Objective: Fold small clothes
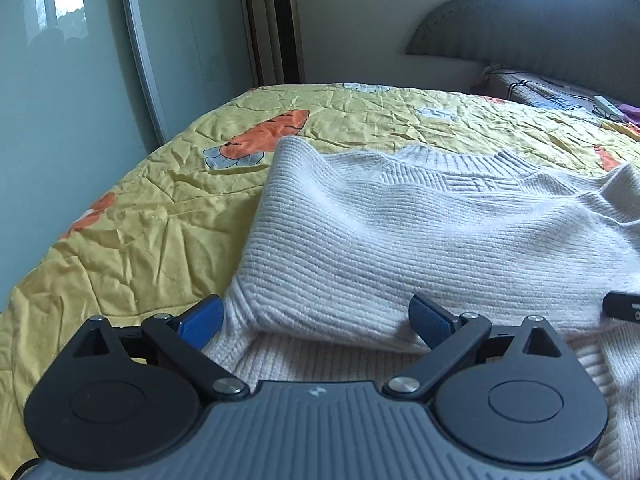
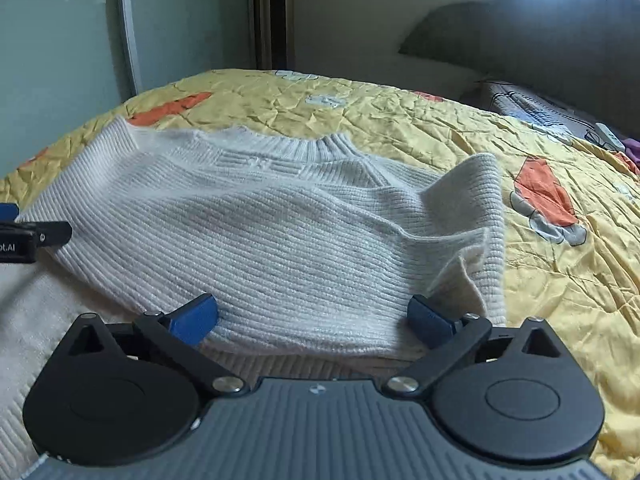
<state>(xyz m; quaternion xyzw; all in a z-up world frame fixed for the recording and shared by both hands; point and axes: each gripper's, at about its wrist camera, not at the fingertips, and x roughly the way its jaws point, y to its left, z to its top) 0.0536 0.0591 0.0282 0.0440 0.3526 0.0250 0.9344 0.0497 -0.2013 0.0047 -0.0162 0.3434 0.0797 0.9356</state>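
Note:
A white ribbed knit sweater (image 1: 420, 240) lies on the yellow bedspread (image 1: 140, 220), its lower part folded up over the body, collar at the far side. My left gripper (image 1: 316, 320) is open, its blue pads either side of the near folded edge at the sweater's left. The sweater (image 2: 280, 232) also shows in the right wrist view, with a sleeve bunched at its right side. My right gripper (image 2: 312, 320) is open, straddling the near folded edge at the sweater's right. Each gripper shows at the edge of the other's view, the right one (image 1: 622, 306) and the left one (image 2: 24, 240).
The bedspread (image 2: 540, 280) has orange and blue prints and is wrinkled. A grey headboard (image 1: 540, 28) and a patterned pillow (image 1: 540, 92) with a white remote (image 1: 606, 106) are at the far right. A wardrobe door (image 1: 60, 100) and a tower fan (image 1: 280, 24) stand beyond the bed.

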